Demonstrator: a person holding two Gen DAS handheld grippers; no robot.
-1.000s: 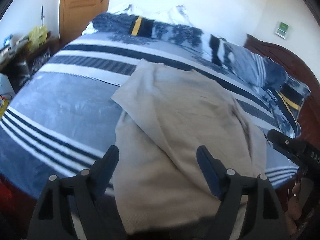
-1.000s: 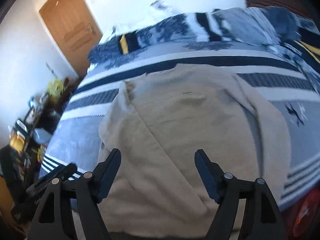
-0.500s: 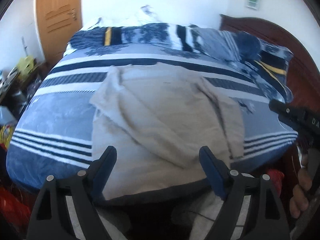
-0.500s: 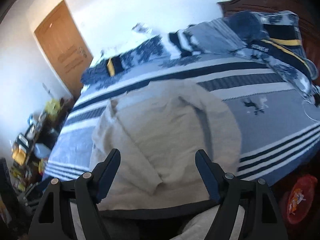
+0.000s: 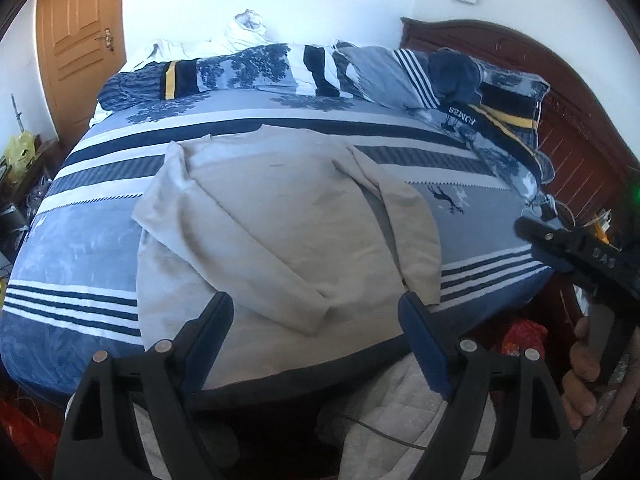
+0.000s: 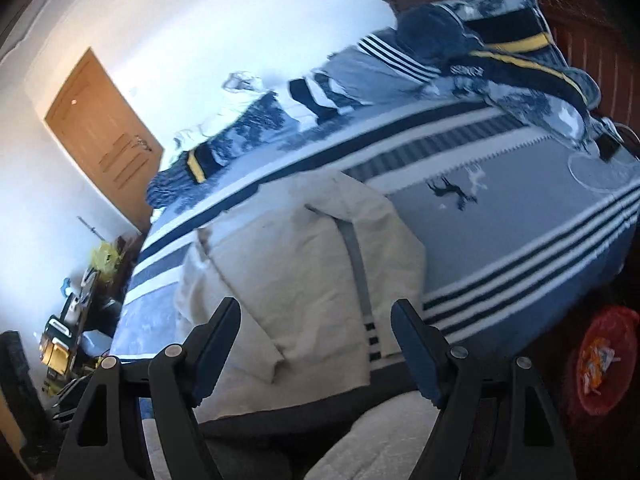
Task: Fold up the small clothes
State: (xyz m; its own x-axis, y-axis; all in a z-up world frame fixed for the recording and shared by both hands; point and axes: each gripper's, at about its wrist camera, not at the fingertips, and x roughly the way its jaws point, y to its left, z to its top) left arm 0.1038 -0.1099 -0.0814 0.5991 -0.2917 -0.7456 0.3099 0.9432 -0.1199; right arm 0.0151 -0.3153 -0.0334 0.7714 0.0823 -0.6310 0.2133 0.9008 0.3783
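At the lower left of the left wrist view, the left gripper (image 5: 316,316) has its black, blue-padded fingers (image 5: 208,336) spread wide with nothing between them, hanging off the near edge of the bed (image 5: 80,248). Beyond them the beige sweater (image 5: 280,224) lies flat across the middle of the striped blue bedspread, soft and slightly rumpled, with one sleeve folded diagonally over the body toward the lower centre and the other lying along its right edge. At the right edge, the right gripper (image 5: 560,248) is gripped by a hand (image 5: 588,368); in its own view its fingers (image 6: 416,344) are equally wide apart and empty. Compared with a second ago, both grippers have pulled back from over the sweater, so more of the bed and the dark wooden headboard (image 5: 560,120) now shows.
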